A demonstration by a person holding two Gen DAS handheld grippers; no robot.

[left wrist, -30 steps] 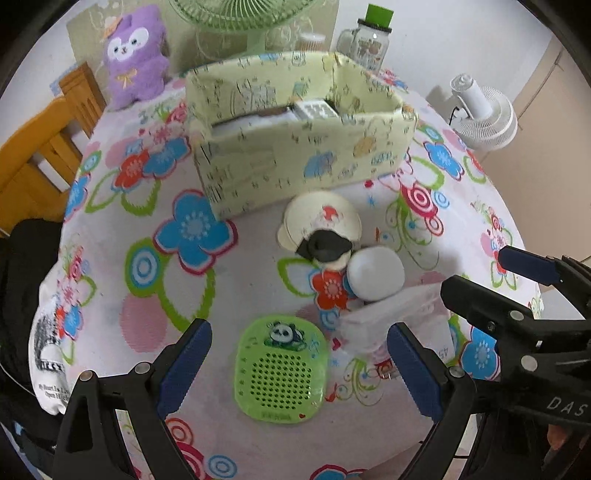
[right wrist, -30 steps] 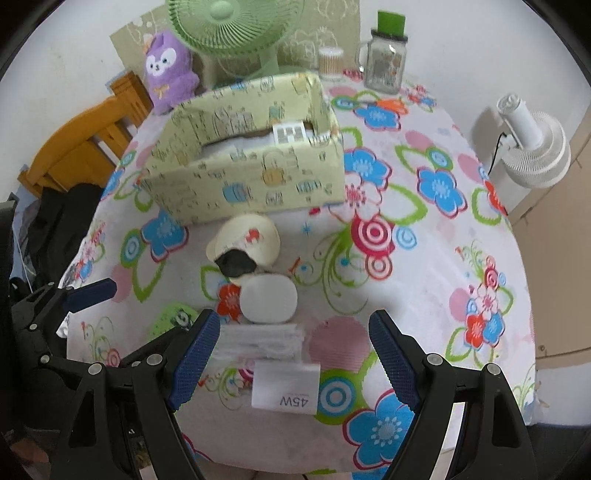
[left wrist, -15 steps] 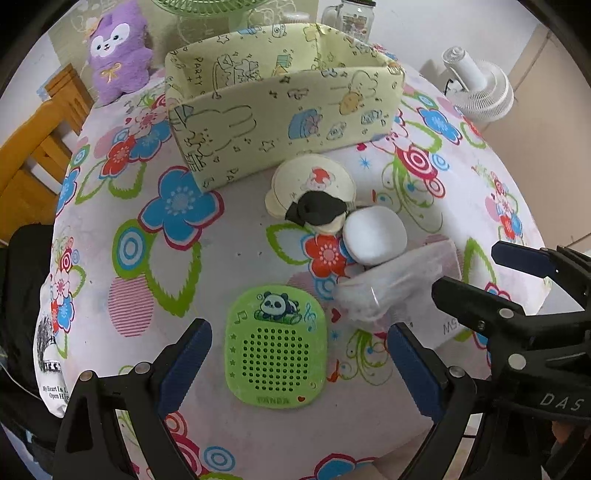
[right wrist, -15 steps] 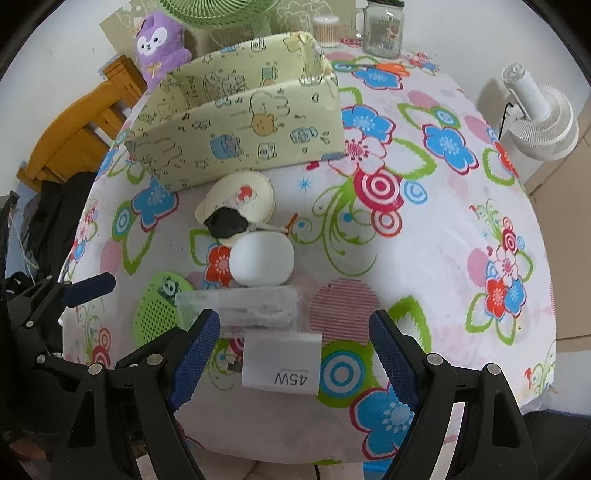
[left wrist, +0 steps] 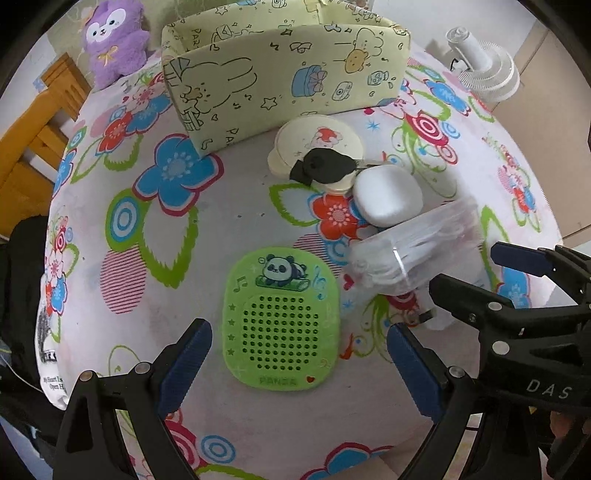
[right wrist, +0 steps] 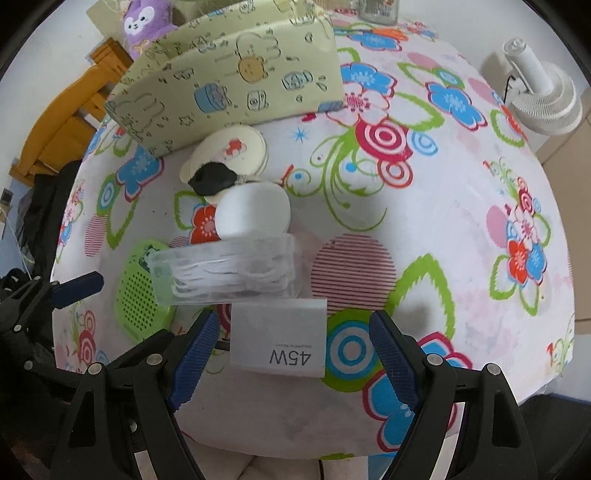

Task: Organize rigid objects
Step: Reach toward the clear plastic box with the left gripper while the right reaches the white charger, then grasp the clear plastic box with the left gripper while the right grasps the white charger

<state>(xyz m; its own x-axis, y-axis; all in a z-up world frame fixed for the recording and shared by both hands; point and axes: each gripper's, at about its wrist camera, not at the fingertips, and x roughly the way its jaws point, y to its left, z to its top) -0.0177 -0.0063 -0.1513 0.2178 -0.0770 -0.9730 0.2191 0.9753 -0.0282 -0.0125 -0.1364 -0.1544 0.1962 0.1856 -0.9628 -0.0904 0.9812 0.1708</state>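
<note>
Both grippers have dropped closer, fingers spread wide and empty: green speaker (left wrist: 282,325) between my left gripper (left wrist: 297,354) fingers, white charger (right wrist: 279,338) between my right gripper (right wrist: 291,349) fingers, both look stiff, light, smooth, so I'd pinch their flat sides.

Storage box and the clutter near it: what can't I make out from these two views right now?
- Storage box contents: both views, hidden by its front wall.
- White charger: left view, behind the right tool.
- Clear case contents: blurred.
- Jar: right view, cut off at top.
</note>
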